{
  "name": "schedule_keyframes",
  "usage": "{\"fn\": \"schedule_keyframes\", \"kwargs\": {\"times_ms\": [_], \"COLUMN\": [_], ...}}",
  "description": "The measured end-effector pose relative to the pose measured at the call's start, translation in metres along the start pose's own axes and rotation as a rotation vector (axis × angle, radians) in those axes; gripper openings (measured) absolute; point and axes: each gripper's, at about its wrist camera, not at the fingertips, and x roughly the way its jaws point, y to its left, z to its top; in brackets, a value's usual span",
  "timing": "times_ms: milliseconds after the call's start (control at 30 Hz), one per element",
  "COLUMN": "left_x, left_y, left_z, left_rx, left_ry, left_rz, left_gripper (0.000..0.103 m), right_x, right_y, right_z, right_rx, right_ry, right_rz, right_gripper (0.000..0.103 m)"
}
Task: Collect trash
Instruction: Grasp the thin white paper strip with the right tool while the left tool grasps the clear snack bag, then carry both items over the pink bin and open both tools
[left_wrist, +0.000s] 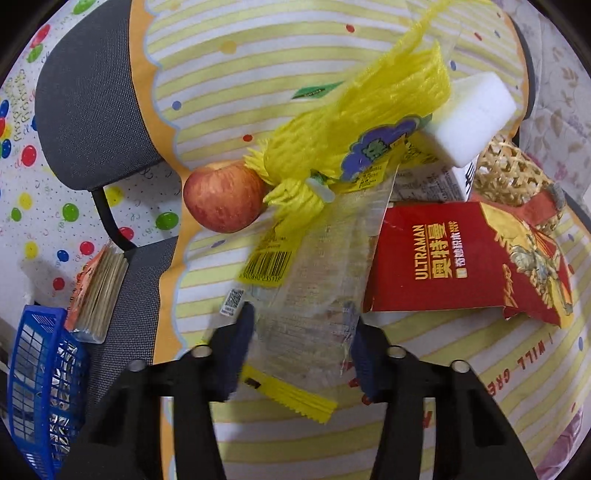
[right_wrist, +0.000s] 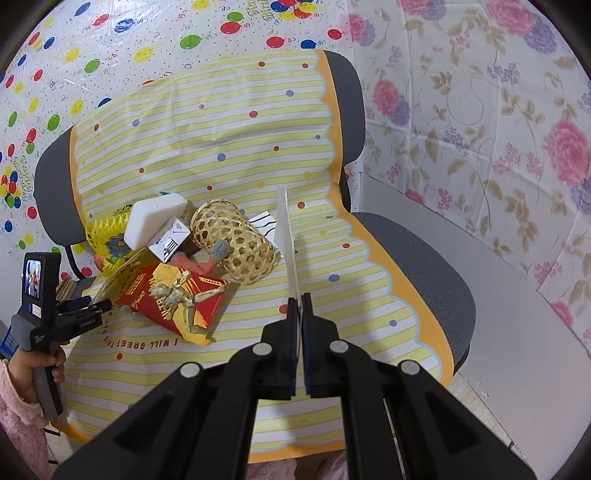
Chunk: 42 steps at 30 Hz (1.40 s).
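- The chair (right_wrist: 424, 258) is the biggest thing here, grey, draped with a yellow striped cloth (right_wrist: 207, 122) that carries all the clutter on its seat.
- The blue basket (left_wrist: 40, 384), beside the seat and seen only in the left view, is probably where trash goes; I cannot tell what is in it, so little of the job looks finished.
- The red box (left_wrist: 461, 262), torn and flattened, lies on the cloth, with a woven basket (right_wrist: 236, 243) on its side just behind it.
- The yellow net bag (left_wrist: 373, 122) sprawls across the pile, touching a white foam block (left_wrist: 476, 114) and an apple (left_wrist: 225, 199); the apple looks like something to keep.
- The clear wrapper (left_wrist: 317, 295), with a yellow strip at its near end, lies between the fingers of the left gripper (left_wrist: 301, 347). Its jaws stand part open around the wrapper; the pads appear at its edges, not yet pressing.
- The right gripper (right_wrist: 299, 306) has its jaws closed on a thin white card (right_wrist: 290, 243), held edge-on above the cloth.
- Still left, by my judgement: wrapper, net bag, red box and smaller scraps.
- Only the right view shows the left gripper's handle in a hand (right_wrist: 44, 369) with a pink sleeve, plus the floral wall; only the left view shows the apple whole.
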Motion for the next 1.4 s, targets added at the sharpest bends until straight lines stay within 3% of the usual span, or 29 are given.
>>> {"fn": "schedule_keyframes", "kwargs": {"times_ms": [33,167,233,500,833,900,1133,1400], "left_x": [-0.004,-0.032,-0.052,-0.143,-0.209,-0.216,-0.232,-0.227], "left_y": [0.0,0.007,0.014,0.022,-0.009,-0.019,-0.069,-0.134], "left_z": [-0.001,0.001,0.006,0.02,-0.019,-0.029,-0.06,-0.096], "left_rx": [0.0,-0.022,-0.062,-0.132,-0.096,-0.084,-0.026,0.096], "left_ry": [-0.012,-0.074,-0.104,-0.264,-0.371,-0.38,-0.377,-0.339], "left_rz": [-0.005,-0.042,-0.098,-0.211,-0.296,-0.305,-0.442,-0.572], "left_gripper": [0.041,0.005,0.003,0.003,0.003,0.003,0.003,0.003], "right_x": [-0.001,-0.005,-0.01,-0.04,-0.082,-0.089,-0.121,-0.159], "right_y": [0.0,0.002,0.002,0.006,-0.021,-0.027,-0.046,-0.066], "right_z": [-0.001,-0.004,-0.005,-0.008,-0.02,-0.023,-0.043,-0.08], "right_rx": [0.001,0.006,0.01,0.019,0.074,0.088,0.095,0.11], "right_ry": [0.001,0.0,-0.005,-0.052,-0.111,-0.118,-0.134,-0.124], "right_rz": [0.004,0.013,0.019,0.046,0.098,0.098,0.034,-0.099], "right_gripper": [0.003,0.003,0.003,0.003,0.003,0.003,0.003,0.003]}}
